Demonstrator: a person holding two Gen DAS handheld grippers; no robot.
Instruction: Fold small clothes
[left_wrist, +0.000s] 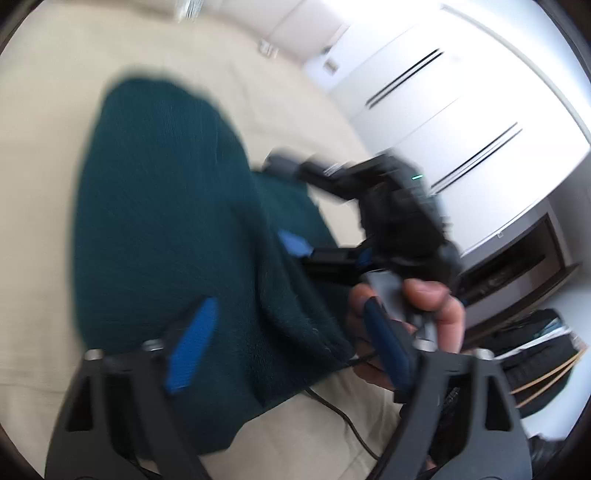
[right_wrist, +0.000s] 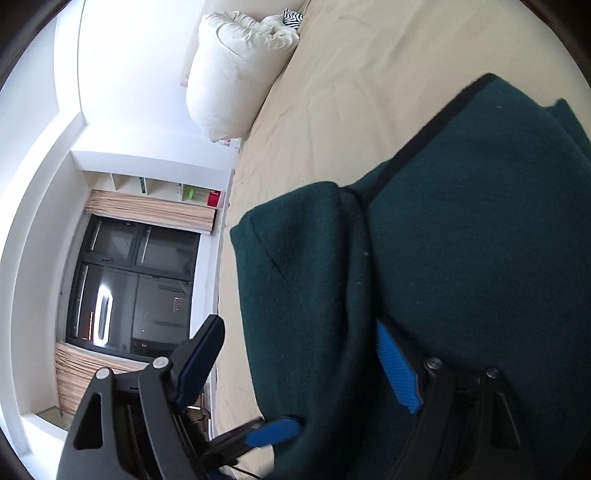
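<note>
A dark green knit garment (left_wrist: 166, 206) lies folded on the beige bed (left_wrist: 48, 110), blurred in the left wrist view. My left gripper (left_wrist: 290, 350) stands open just above its near end, with nothing pinched between the blue pads. A person's hand (left_wrist: 436, 314) holds my right gripper (left_wrist: 288, 203), which reaches in from the right over the cloth. In the right wrist view the garment (right_wrist: 480, 240) fills the right side, showing a dark trim line and a folded corner. My right gripper (right_wrist: 299, 363) is open, its right pad lying against the cloth. One finger (right_wrist: 275, 432) of the left gripper shows at the bottom.
A white pillow (right_wrist: 240, 66) lies at the head of the bed. Past the bed's edge are a dark window (right_wrist: 129, 280) and a shelf (right_wrist: 166, 188). White wardrobe doors (left_wrist: 443, 110) and a dark bag (left_wrist: 535, 350) stand to the right. A black cable (left_wrist: 343, 413) trails across the sheet.
</note>
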